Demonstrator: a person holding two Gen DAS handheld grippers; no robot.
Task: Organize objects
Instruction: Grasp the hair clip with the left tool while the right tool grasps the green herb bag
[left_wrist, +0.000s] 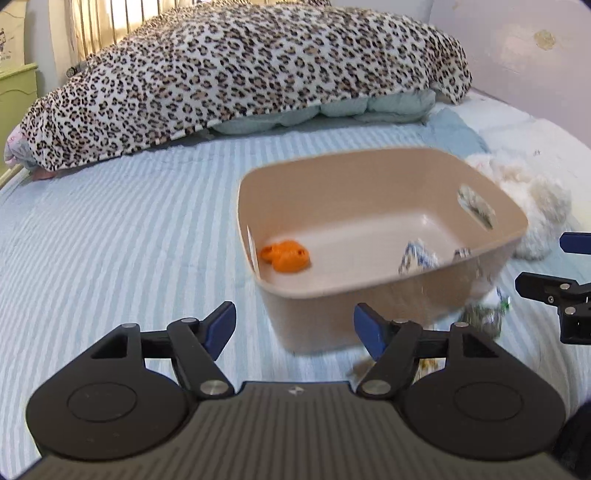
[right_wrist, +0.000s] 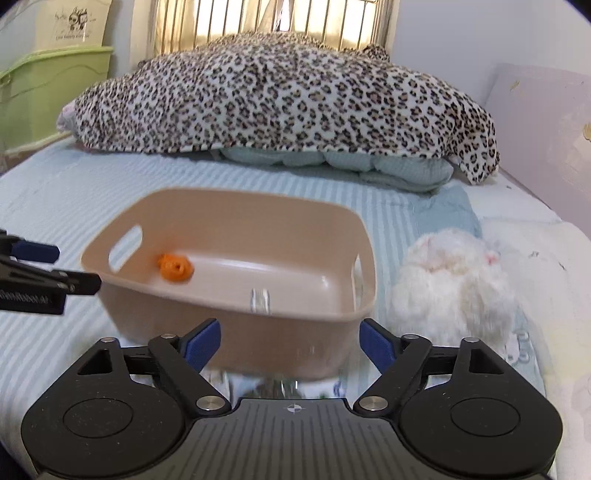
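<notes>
A beige plastic basket (left_wrist: 388, 284) with handle slots stands on the striped bed; it also shows in the right wrist view (right_wrist: 236, 332). Inside lie a small orange toy (left_wrist: 286, 255), also seen in the right wrist view (right_wrist: 176, 268), and a blurred blue-white object (left_wrist: 417, 256). A clear blurred item (right_wrist: 260, 300) shows at the basket's near rim. My left gripper (left_wrist: 294, 330) is open and empty in front of the basket. My right gripper (right_wrist: 290, 343) is open and empty, close to the basket's near wall. A blurred green-grey object (left_wrist: 484, 315) lies right of the basket.
A white plush toy (right_wrist: 454, 288) lies right of the basket, also in the left wrist view (left_wrist: 532, 206). A leopard-print blanket (left_wrist: 240, 81) covers bedding at the back. A wall panel (right_wrist: 546, 140) bounds the right; green furniture (right_wrist: 48, 92) stands at the left.
</notes>
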